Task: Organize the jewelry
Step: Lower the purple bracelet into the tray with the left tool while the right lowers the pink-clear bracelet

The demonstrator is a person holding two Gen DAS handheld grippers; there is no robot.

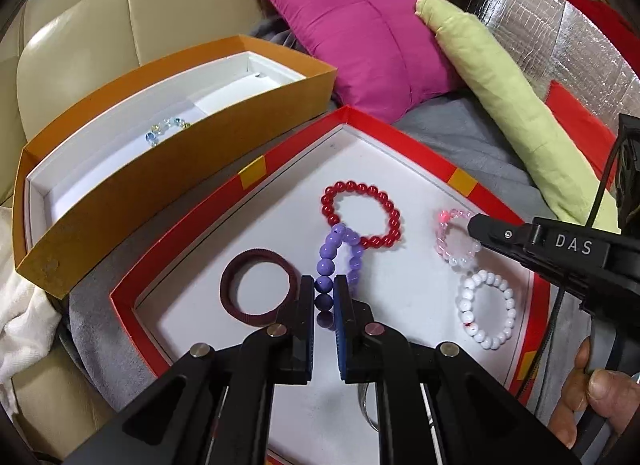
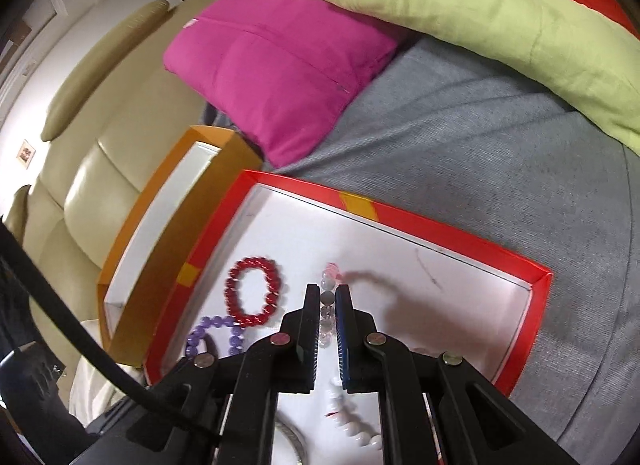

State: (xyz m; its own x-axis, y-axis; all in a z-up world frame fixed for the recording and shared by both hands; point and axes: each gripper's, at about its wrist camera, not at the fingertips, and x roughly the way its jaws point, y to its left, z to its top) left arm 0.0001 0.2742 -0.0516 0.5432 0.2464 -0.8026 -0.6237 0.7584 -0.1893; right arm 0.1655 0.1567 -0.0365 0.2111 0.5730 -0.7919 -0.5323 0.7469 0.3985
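Note:
A red-rimmed white tray (image 1: 296, 145) holds a red bead bracelet (image 1: 390, 211), a purple bead bracelet (image 1: 330, 249), a dark maroon band (image 1: 240, 273), a pink-and-clear bead bracelet (image 1: 444, 241) and a white bead bracelet (image 1: 468, 297). My left gripper (image 1: 324, 289) is shut on the purple bracelet, which stands up from the tray. My right gripper (image 2: 328, 297) is shut on the pink-and-clear bracelet (image 2: 328, 285); its tip shows in the left wrist view (image 1: 480, 225). An orange box (image 1: 132, 201) behind the tray holds a pale blue-yellow bead bracelet (image 1: 166, 129).
The tray (image 2: 440, 231) and orange box (image 2: 136, 249) sit on a grey blanket (image 2: 480, 169) on a beige leather sofa (image 1: 80, 37). A magenta cushion (image 1: 360, 25) and a light green pillow (image 1: 512, 93) lie behind. A metal ring (image 1: 366, 409) lies under my left gripper.

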